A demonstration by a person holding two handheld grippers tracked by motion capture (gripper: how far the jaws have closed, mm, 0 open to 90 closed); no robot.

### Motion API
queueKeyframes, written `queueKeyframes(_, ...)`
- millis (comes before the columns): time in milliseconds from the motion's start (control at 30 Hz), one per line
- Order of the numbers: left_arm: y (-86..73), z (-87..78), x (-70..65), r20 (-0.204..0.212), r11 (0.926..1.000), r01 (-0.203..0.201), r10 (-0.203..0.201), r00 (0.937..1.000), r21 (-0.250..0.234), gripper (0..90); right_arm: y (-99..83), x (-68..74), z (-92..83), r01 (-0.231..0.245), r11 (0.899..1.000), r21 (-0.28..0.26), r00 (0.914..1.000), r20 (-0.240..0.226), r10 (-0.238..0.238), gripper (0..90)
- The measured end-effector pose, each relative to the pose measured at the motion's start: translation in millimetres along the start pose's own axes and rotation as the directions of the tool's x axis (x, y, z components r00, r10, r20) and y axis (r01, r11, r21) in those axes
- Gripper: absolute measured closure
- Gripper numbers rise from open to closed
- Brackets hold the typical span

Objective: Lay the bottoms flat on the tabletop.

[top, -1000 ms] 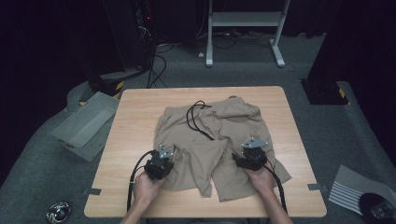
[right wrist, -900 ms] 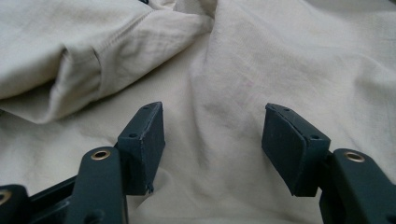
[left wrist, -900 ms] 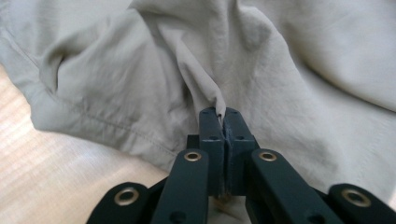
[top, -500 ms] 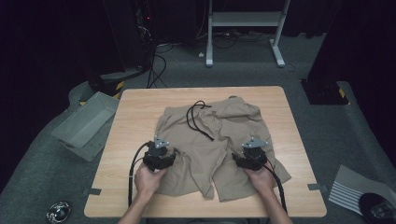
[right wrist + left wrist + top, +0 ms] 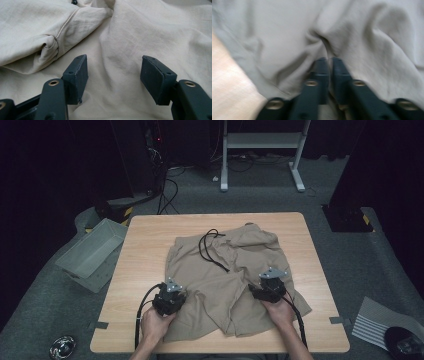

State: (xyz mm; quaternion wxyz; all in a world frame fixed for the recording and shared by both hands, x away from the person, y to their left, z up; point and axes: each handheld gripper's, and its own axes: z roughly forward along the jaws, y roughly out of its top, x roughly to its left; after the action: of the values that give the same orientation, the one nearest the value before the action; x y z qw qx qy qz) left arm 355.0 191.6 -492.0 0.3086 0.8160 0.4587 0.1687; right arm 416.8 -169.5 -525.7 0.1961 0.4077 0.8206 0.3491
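A crumpled beige garment [image 5: 225, 270] lies spread across the wooden table [image 5: 145, 250], with a black drawstring cord [image 5: 210, 247] looped on its far part. My left gripper [image 5: 175, 295] sits at the garment's near left edge. In the left gripper view its jaws [image 5: 329, 60] stand almost together with a raised fold of the beige cloth [image 5: 319, 37] pinched at their tips; they have just been closing. My right gripper [image 5: 267, 287] rests on the garment's near right part. Its jaws [image 5: 113, 66] stand wide apart over flat cloth [image 5: 125, 37], gripping nothing.
A grey plastic bin [image 5: 92, 252] sits on the floor left of the table. A white metal stand [image 5: 260, 150] and cables are beyond the far edge. A striped sheet [image 5: 375, 320] lies on the floor at the right. Bare wood borders the garment on the left.
My left gripper edged forward onto the cloth, then drew back slightly toward the person. The right gripper and the garment's far part have stayed where they were.
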Motion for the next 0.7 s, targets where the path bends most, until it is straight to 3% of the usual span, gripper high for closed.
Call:
queueKeyframes(100, 12.1, -1.8, 11.1, -0.039, 0.9964, 0.056, -0.059, 0.9975, -0.063, 58.3, 0.0, 0.0, 0.0, 0.0, 1.0, 0.0, 1.0, 0.001, 0.0, 38.9)
queueKeyframes(200, 22.4, 3.3, 21.8, -0.067, 0.9925, 0.091, -0.096, 0.9931, -0.081, 50.1, 0.0, 0.3, -0.1, -0.001, 1.0, 0.0, 1.0, 0.001, 0.001, 38.8)
queueKeyframes(400, 31.4, 27.5, 41.9, -0.075, 0.9903, 0.139, -0.139, 0.9875, -0.004, 47.4, -0.1, 0.7, -0.2, 0.005, 1.0, -0.001, 1.0, 0.006, -0.005, 38.6)
queueKeyframes(433, 31.4, 27.5, 41.9, -0.075, 0.9903, 0.139, -0.139, 0.9875, -0.004, 47.4, -0.1, 0.7, -0.2, 0.005, 1.0, -0.001, 1.0, 0.006, -0.005, 38.6)
queueKeyframes(500, 28.6, 39.9, 47.6, -0.081, 0.9884, 0.145, -0.14, 0.9868, 0.047, 47.9, -0.2, 1.1, -0.3, 0.006, 1.0, -0.002, 1.0, 0.008, -0.006, 38.6)
queueKeyframes(533, 27.6, 43.8, 48.3, -0.09, 0.9893, 0.129, -0.123, 0.9883, 0.067, 48.0, -0.2, 1.1, -0.3, 0.01, 1.0, -0.003, 0.9999, 0.01, -0.01, 38.6)
queueKeyframes(600, 27.5, 46.7, 47.5, -0.101, 0.9926, 0.105, -0.099, 0.9899, 0.06, 48.3, -0.2, 1.4, -0.4, 0.013, 1.0, -0.003, 0.9998, 0.012, -0.013, 38.6)
queueKeyframes(700, 29.3, 50.0, 49.7, -0.097, 0.9941, 0.099, -0.094, 0.9908, 0.045, 48.9, -0.2, 1.6, -0.3, 0.014, 1.0, -0.004, 0.9998, 0.012, -0.014, 38.6)
